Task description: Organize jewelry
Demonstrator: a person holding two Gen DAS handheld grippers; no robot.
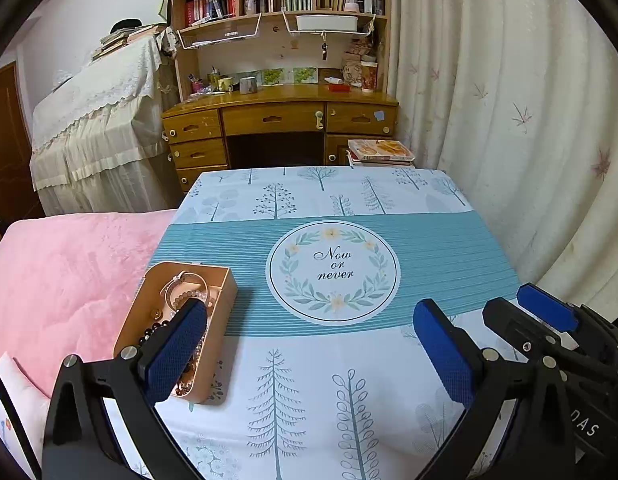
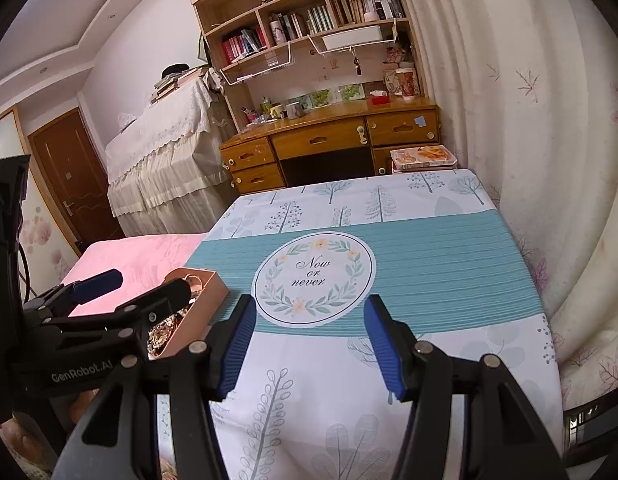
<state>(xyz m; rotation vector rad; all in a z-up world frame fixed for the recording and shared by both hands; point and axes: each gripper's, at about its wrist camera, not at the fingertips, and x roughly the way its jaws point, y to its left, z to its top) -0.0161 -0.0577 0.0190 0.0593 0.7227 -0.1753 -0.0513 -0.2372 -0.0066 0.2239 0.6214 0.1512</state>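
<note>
Left gripper (image 1: 309, 356): jaws wide apart, nothing between them; they hang over the bare tablecloth (image 1: 309, 400), its left pad in front of the near end of the box.
Right gripper (image 2: 311, 344): jaws apart, nothing between the blue pads, above the white part of the cloth, just short of the round "Now or never" print (image 2: 313, 283).
Jewelry box (image 1: 213, 328): a rose-gold open tray near the table's left edge, beside the pink bedspread (image 1: 69, 280).
Jewelry (image 1: 185, 288): inside the box; bangles and beaded bracelets lie at the far end.
Left wrist view only: looks down into the box, so the bangles and beads show clearly; the right gripper appears at the lower right edge.
Right wrist view only: the left gripper from the side, hiding most of the box; the door (image 2: 73, 184) at the left.
Both views: wooden desk (image 1: 277, 116) with bookshelves beyond the table, curtain (image 1: 509, 100) at the right.
</note>
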